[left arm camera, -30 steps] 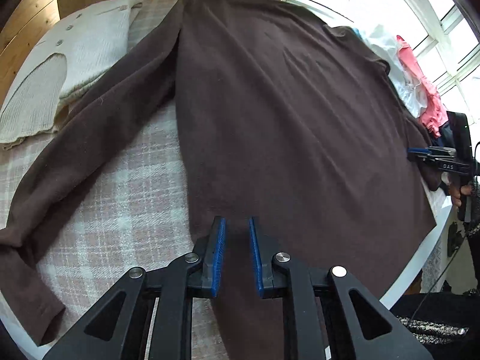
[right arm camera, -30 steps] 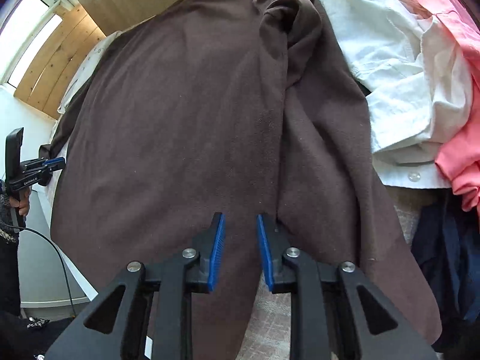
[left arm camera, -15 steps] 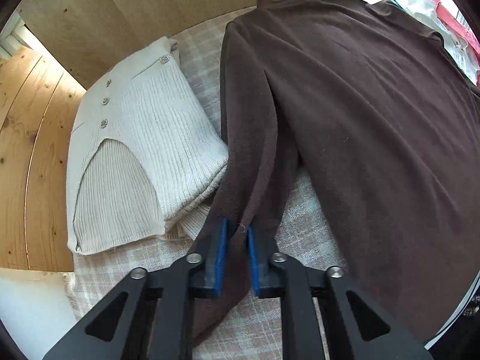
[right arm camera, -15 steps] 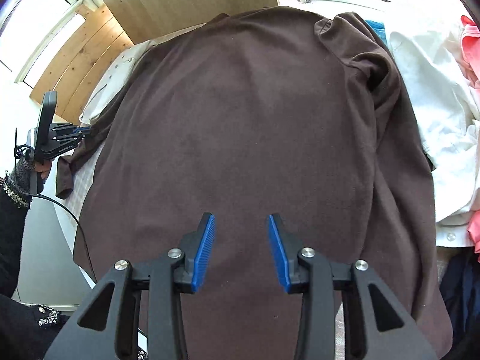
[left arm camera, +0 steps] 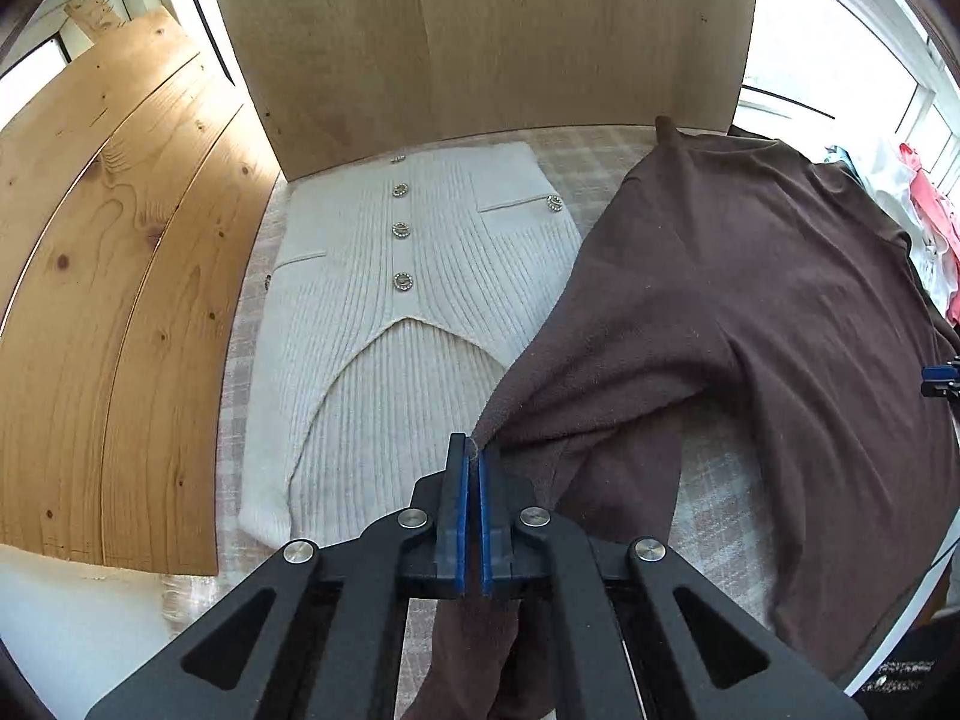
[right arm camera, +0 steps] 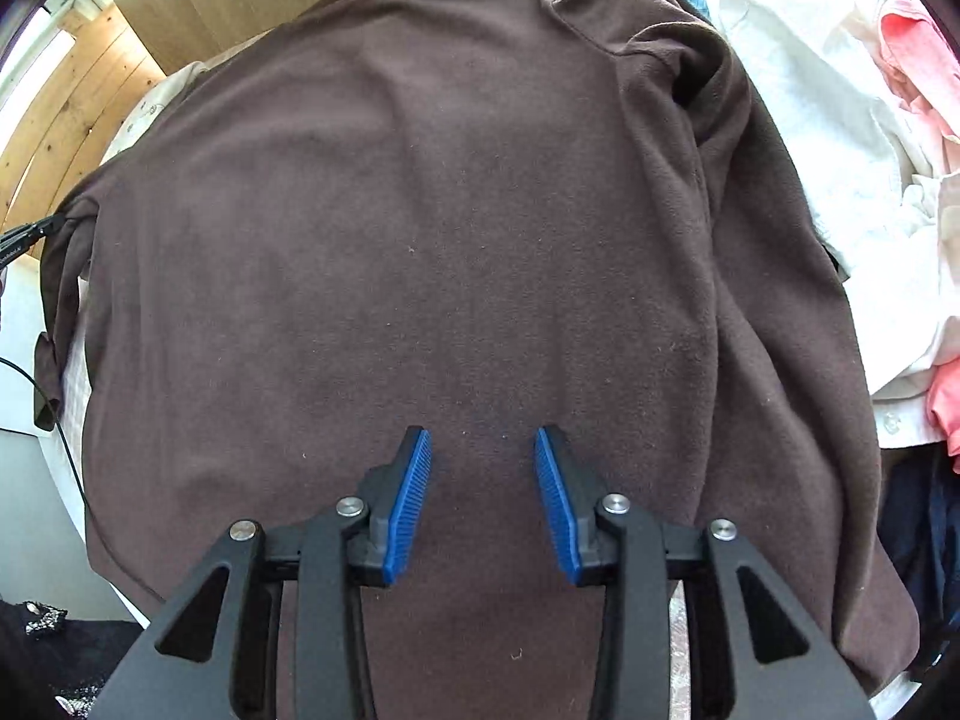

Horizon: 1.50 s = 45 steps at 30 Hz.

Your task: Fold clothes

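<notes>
A dark brown long-sleeved top (right arm camera: 468, 228) lies spread flat over the checked tablecloth. My left gripper (left arm camera: 473, 450) is shut on its left sleeve (left arm camera: 600, 396), lifting the fabric off the cloth so it drapes down from the blue pads, with the cuff end hanging below the jaws. My right gripper (right arm camera: 483, 438) hovers open over the lower middle of the top's body, blue pads apart with nothing pinched between them. In the right wrist view the left gripper's tip (right arm camera: 30, 234) shows at the far left edge, at the raised sleeve.
A folded cream ribbed cardigan (left arm camera: 408, 324) with shiny buttons lies left of the brown top, against an upright wooden board (left arm camera: 480, 36). White (right arm camera: 798, 120) and pink garments (right arm camera: 918, 54) are heaped to the right. Wooden planks (left arm camera: 108, 300) border the left. The checked tablecloth (left arm camera: 720, 498) shows below the sleeve.
My left gripper moved left from the top's hem to the sleeve, closed on it and lifted it. My right gripper opened wider and shifted left over the body.
</notes>
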Each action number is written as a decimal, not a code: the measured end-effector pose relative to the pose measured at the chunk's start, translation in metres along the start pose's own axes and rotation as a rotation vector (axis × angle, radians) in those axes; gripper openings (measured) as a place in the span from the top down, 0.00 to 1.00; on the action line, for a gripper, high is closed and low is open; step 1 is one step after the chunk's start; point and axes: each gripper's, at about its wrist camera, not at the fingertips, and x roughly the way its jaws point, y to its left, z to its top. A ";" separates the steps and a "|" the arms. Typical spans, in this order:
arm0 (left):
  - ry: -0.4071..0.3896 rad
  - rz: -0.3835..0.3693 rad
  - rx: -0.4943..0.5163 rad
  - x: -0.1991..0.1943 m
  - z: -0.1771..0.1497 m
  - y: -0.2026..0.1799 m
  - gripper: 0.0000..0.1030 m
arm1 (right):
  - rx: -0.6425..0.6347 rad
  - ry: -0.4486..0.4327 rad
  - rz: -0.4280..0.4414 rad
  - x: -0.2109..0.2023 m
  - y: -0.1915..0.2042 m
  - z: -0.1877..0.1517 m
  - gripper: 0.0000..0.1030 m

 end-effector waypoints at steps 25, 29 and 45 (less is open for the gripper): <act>0.054 -0.086 -0.376 -0.062 -0.201 0.006 0.52 | -0.669 -0.083 0.223 0.021 0.321 0.095 0.57; 0.079 -0.015 -0.294 -0.032 -0.192 -0.014 0.62 | -0.722 -0.087 0.149 0.036 0.334 0.099 0.57; -0.145 0.237 -0.283 -0.176 -0.169 0.083 0.97 | -0.608 -0.104 0.316 -0.012 0.295 0.140 0.98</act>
